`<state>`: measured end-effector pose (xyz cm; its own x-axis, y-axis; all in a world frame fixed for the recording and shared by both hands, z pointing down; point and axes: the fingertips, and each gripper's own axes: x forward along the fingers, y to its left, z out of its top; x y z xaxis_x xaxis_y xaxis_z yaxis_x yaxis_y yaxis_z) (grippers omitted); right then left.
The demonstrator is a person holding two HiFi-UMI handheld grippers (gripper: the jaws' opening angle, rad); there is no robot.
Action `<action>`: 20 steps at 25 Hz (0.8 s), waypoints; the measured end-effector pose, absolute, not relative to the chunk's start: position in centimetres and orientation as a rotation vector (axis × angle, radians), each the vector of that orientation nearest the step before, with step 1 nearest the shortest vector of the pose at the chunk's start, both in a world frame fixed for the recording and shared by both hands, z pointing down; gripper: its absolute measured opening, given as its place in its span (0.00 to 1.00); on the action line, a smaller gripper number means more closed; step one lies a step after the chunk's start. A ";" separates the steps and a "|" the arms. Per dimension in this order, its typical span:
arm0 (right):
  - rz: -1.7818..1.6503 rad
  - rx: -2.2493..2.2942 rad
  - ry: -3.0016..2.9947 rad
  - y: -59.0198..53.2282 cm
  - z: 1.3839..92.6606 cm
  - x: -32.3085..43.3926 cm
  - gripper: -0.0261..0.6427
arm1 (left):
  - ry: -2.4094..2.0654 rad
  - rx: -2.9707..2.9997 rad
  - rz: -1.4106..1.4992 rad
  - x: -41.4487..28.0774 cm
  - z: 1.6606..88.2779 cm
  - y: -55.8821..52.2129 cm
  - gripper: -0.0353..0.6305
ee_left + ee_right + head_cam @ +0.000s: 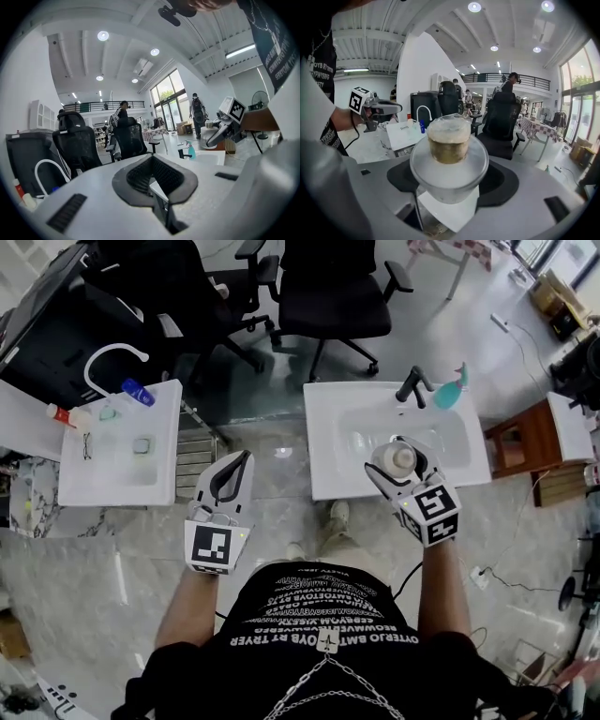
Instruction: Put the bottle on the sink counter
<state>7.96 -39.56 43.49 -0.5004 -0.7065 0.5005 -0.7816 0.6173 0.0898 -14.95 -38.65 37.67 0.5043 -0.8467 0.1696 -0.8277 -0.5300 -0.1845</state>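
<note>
While the bottle (pixel 449 157) is carried at the centre right of the head view, it is clamped at its wide body by the right gripper (pixel 405 463), whose jaws are spread far apart around it, and it is held over the basin of the sink (pixel 436 442), not yet resting on anything. A clear, slightly frosted wall and a pale cap (pixel 449 133) are shown in the right gripper view, so a plastic bottle is judged likely: light, not brittle, and probably a little yielding if squeezed hard. How much it contains cannot be told. The smooth rounded wall is expected to be slippery between the pads, so a hold low on the broad body is judged safer than one at the narrow cap, and a gentle, level set-down is called for so that it is not tipped on release. The white desk (pixel 328 427) around the sink is bare at its left part, lower left of the black faucet (pixel 412 385) and the teal spray bottle (pixel 452 390), and that flat part is judged the easiest place. The left gripper (pixel 246 457) is seen at the centre left of the frame, closed on nothing, well apart from the sink.
</note>
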 end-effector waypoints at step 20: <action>0.267 0.731 -2.368 -46.9 63.0 2.6 0.54 | 1.650 -2.618 -0.466 -12.5 41.4 -46.6 0.06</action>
<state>2.64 -46.90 63.00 -0.6422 -0.4361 0.6305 -0.5656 0.8247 -0.0056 -12.48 -46.58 41.40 0.3999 -0.8838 0.2428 -0.8802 -0.4442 -0.1671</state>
